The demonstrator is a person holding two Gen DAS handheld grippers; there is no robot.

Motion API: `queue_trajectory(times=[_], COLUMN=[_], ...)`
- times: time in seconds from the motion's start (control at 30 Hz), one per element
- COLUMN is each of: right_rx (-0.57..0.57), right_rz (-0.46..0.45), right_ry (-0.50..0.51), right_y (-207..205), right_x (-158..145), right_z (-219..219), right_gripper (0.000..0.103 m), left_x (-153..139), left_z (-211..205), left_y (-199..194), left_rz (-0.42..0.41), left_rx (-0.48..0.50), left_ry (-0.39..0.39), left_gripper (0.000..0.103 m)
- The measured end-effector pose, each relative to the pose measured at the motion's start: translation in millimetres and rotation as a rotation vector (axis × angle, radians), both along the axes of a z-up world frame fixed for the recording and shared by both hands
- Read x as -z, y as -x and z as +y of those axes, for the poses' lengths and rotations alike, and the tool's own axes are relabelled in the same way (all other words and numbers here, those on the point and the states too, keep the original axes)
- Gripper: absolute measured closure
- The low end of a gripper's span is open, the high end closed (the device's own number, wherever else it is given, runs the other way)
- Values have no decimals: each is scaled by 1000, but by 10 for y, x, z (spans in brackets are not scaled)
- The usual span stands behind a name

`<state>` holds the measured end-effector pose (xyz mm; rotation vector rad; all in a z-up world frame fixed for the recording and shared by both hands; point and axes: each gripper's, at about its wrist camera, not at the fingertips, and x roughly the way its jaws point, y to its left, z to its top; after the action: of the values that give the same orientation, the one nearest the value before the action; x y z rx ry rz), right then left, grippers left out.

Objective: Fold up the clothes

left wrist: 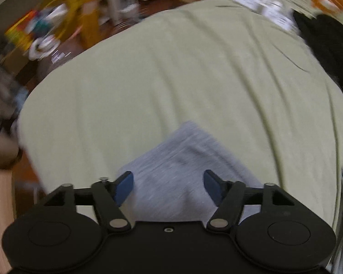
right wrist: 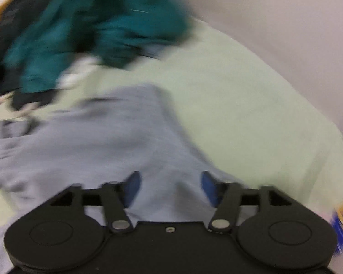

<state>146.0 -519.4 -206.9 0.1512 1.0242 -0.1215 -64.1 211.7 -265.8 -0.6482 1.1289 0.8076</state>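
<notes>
I am seeing soft, even indoor light, no glare. Motion blur is smearing both views, worst on the teal clothes (right wrist: 98, 29). Fisheye is bending the bed (left wrist: 171, 73) edges; corners are going dark.

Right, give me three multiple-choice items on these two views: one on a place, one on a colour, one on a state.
1. Where does the grey garment lie?
A. on the green bedsheet
B. on the floor
C. in a box

2. What colour is the crumpled cloth beyond the grey garment?
A. red
B. teal
C. white

3. How does the right hand-held gripper stand?
A. shut on the garment
B. shut on nothing
C. open

Answers:
1. A, the sheet shows around the garment in both views.
2. B, it is plainly teal in the right wrist view.
3. C, its blue pads stand wide apart above the cloth.
</notes>
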Motion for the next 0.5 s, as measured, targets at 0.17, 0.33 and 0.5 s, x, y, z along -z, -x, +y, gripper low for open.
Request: queue_trajectory(times=[0.17,0.33,0.5], right_rx=[-340,-682,-856], right_rz=[-33,-87,-117], right_ry=[1,95,193], right_y=[-442,-699,-942], right_x=[-180,-206,-16], right_z=[1291,2669,3684], right_gripper=[19,3,3], left_x=[137,55,-39], left_z=[-6,-39,-111], left_y=[-427,-835,-1212], left_rz=[-40,-110,-176], left_rx=[137,275,485], left_ry=[50,85,136], left_gripper=[30,24,21])
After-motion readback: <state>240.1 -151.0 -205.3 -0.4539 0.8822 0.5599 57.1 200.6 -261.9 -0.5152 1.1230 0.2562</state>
